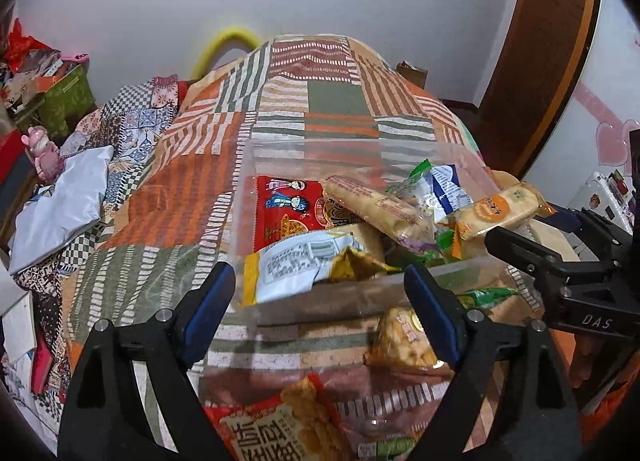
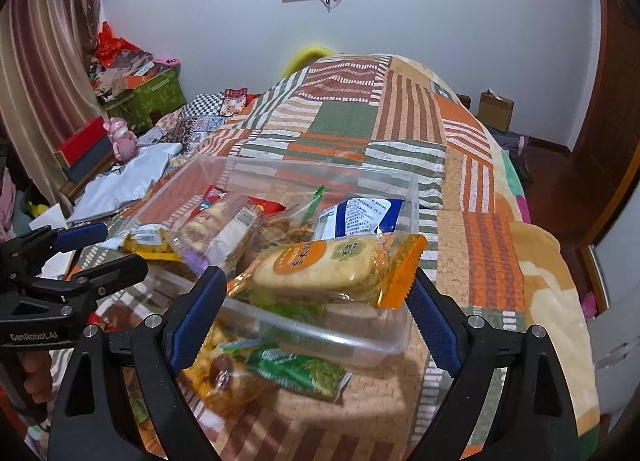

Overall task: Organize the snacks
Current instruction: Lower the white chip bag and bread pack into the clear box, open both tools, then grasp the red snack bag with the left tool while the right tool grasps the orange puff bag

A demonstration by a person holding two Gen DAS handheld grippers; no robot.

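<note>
Both grippers share one build. The left gripper (image 1: 320, 293) has two black plastic arms spreading in a V, each pierced by a triangular cutout and tipped with a ribbed blue pad (image 1: 208, 309). Silver screws (image 1: 163, 315) sit at the joints: two on each arm, toward 10 and 2 o'clock in the view. The right gripper (image 2: 316, 315) matches it, with blue pads (image 2: 194, 317) and silver screws (image 2: 475, 321). Seen from the side at 3 o'clock in the left view, its black body carries white lettering "DAS". At 9 o'clock in the right view, the left one reads "GenRobot.AI".
</note>
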